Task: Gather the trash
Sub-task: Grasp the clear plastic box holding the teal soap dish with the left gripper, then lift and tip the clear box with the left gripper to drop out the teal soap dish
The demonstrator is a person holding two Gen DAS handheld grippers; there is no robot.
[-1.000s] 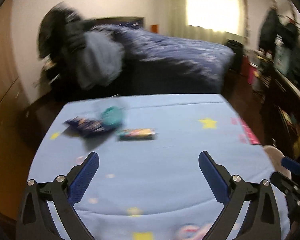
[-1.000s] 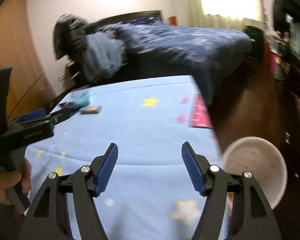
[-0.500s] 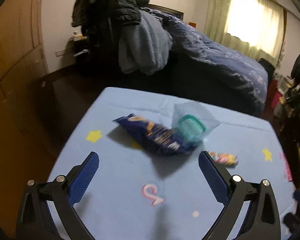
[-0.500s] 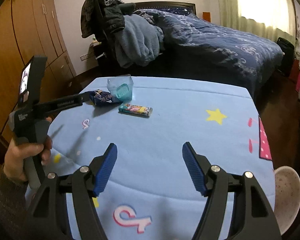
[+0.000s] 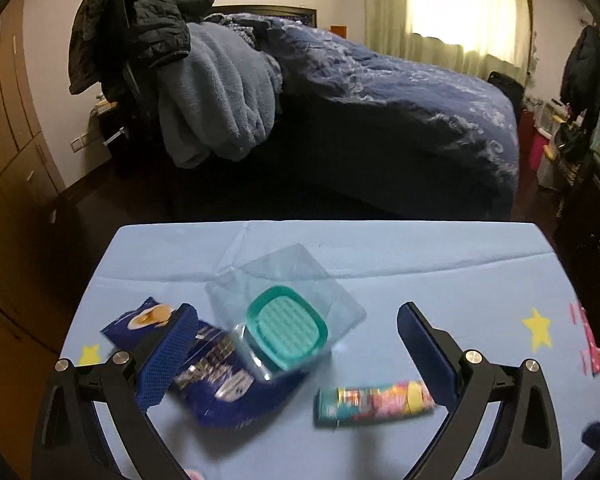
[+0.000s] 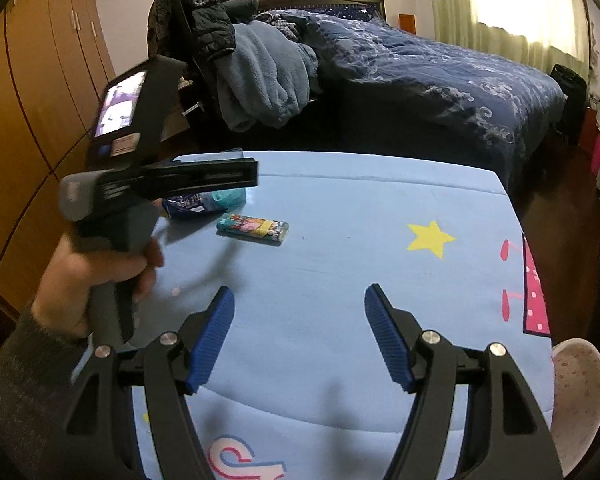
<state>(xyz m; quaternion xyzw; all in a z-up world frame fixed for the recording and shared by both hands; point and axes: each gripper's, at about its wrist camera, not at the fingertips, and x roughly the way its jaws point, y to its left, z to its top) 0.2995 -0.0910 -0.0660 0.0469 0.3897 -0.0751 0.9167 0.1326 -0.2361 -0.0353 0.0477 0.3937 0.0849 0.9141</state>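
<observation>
Three pieces of trash lie on the counter (image 5: pixel 420 264): one dark blue snack wrapper (image 5: pixel 224 384), one clear plastic container (image 5: pixel 288 300) (a teal lid (image 5: pixel 286 326) inside it) and one colourful small packet (image 5: pixel 374 402). One white bin (image 6: pixel 578 396) stands beside the counter.

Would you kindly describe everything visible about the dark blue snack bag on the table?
The snack bag is a dark blue, glossy, crinkled wrapper with white lettering and a snack picture near its far end. It lies flat on the light blue tablecloth, partly under a clear plastic container with a teal lid. The left gripper is open, one finger in front of the bag. Whether it touches is unclear.
</observation>
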